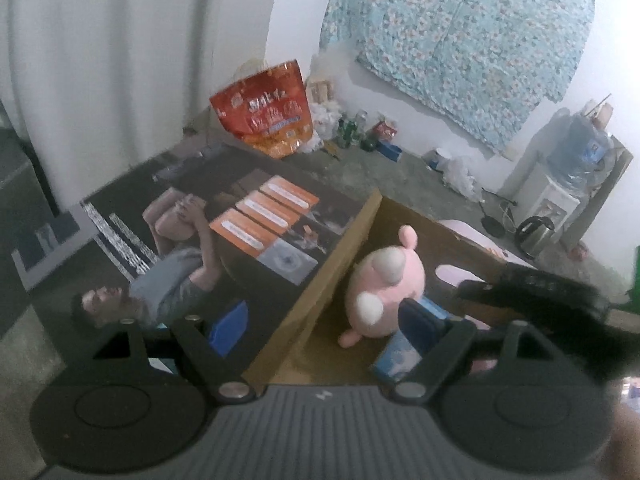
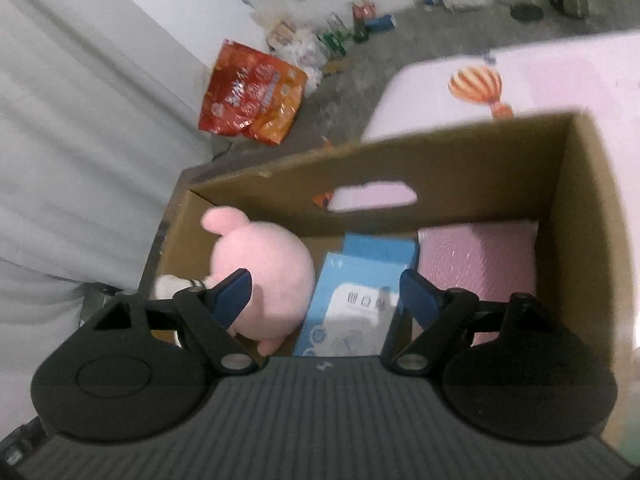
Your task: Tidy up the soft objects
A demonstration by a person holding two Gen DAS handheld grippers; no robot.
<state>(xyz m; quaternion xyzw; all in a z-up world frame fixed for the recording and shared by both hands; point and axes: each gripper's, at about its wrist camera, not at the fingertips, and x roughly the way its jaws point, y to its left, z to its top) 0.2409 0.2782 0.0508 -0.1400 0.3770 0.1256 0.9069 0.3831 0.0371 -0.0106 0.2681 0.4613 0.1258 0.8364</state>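
Observation:
An open cardboard box holds a pink plush toy at its left end, light blue packs in the middle and a pink padded pouch on the right. My right gripper hangs open over the blue packs, its left finger in front of the plush, nothing gripped. In the left wrist view the plush stands just inside the box wall. My left gripper is open astride that wall, holding nothing. The right gripper's black body shows at the right.
A dark printed surface with orange labels lies left of the box wall. A pink tabletop with a balloon print sits behind the box. On the floor are a red-orange bag, bottles, a kettle and a water dispenser.

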